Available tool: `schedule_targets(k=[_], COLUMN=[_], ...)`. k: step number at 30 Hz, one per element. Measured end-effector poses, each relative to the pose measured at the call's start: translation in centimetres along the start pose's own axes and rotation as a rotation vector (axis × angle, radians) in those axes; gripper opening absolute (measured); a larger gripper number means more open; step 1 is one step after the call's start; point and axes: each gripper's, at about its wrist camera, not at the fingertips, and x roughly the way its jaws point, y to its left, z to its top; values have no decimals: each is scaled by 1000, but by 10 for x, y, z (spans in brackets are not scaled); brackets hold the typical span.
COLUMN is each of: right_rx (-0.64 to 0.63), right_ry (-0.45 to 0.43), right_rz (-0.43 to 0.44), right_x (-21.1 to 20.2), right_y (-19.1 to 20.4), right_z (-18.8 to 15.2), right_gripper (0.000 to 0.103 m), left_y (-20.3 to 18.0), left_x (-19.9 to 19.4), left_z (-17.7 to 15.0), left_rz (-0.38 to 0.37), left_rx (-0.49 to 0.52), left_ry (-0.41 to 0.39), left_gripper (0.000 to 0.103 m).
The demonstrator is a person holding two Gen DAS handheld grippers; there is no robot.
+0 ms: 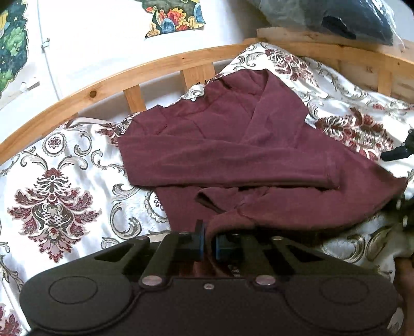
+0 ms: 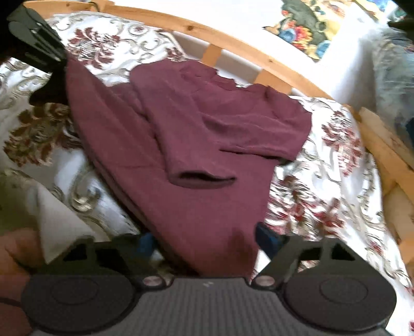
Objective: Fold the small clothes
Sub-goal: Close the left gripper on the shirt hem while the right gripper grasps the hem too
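A maroon long-sleeved top [image 1: 233,144] lies on a floral bedspread [image 1: 54,196], sleeves folded across its body. My left gripper [image 1: 209,245] is shut on the near hem of the top, the cloth pinched between its blue pads. In the right wrist view the top [image 2: 186,144] runs from the far left down to my right gripper [image 2: 204,240], whose jaws stand wide apart with the hem corner lying between them. The left gripper [image 2: 41,51] shows at the top left of that view, holding the other corner. The right gripper shows as a dark shape [image 1: 398,152] at the right edge of the left wrist view.
A wooden bed rail [image 1: 160,64] curves along the far side of the bed. A white wall with colourful stickers [image 1: 173,18] is behind it. A dark bag in plastic [image 1: 349,18] sits on the wooden ledge at the far right.
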Motion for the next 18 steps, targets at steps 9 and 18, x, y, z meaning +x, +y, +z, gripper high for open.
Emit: schedule_targets(k=[9,18], right_rx=[94,146], right_ry=[-32,-136], right_rz=[-36,-38], right_x=[-22,-66], right_y=[-29,-46], right_z=[-10,6], right_gripper=[9,7], left_y=[-27,-35], left_x=[9,-42], left_z=[-21,-11], left_rz=[138,168], left_rx=[201,191], left_ry=[110,29], left_gripper=[26,4])
